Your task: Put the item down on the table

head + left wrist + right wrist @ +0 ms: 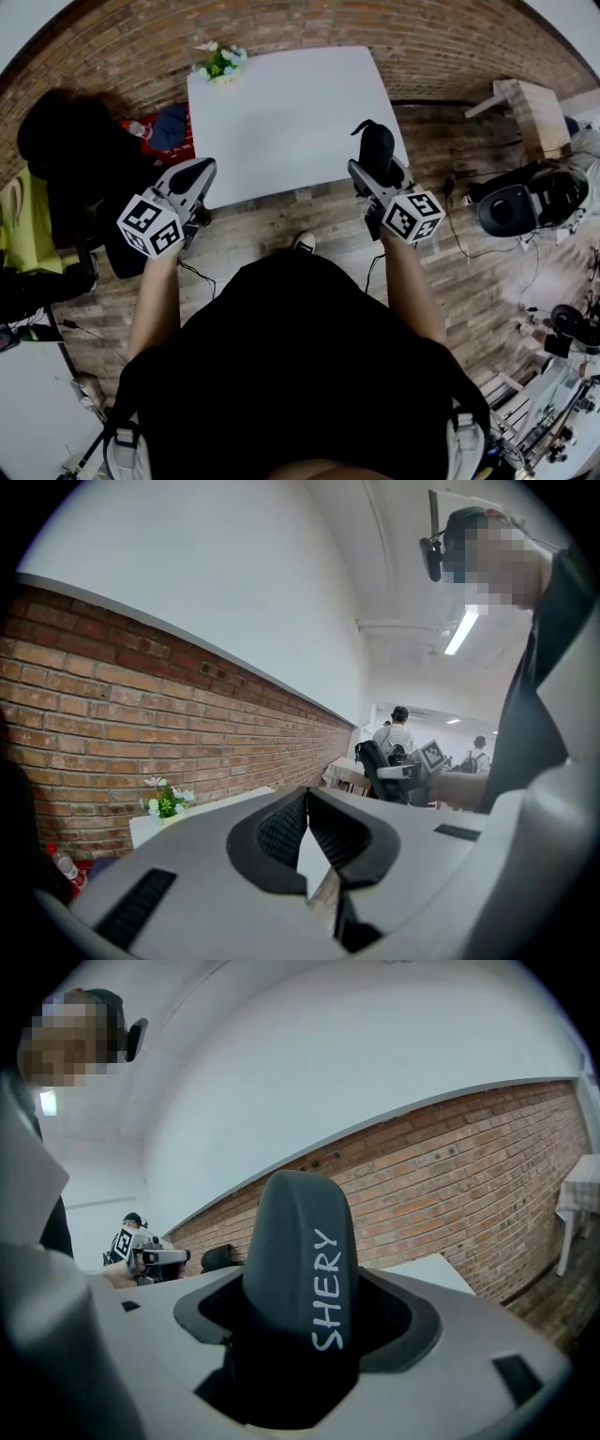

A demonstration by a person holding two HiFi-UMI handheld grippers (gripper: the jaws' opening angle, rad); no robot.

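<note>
The dark SHERY case (298, 1241) is pinched by the right gripper (373, 176), short of the white table (281, 122). The left gripper (307, 829) is pressed together, empty. Forward lowering is needed.

Red brick wall (141, 705) ran beneath white plaster, brick-patterned floor (267, 225) lay below, white table (291, 112) bore small flowers (220, 61), wooden stand (530, 105) stood aside, ceiling strip light (462, 632) glowed.

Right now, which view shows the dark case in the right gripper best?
Right gripper view: the dark case fills the frame between the jaws, and its white SHERY lettering is readable. The head view shows it small, from above, no lettering visible. The left gripper view catches only a small dark shape far off.
</note>
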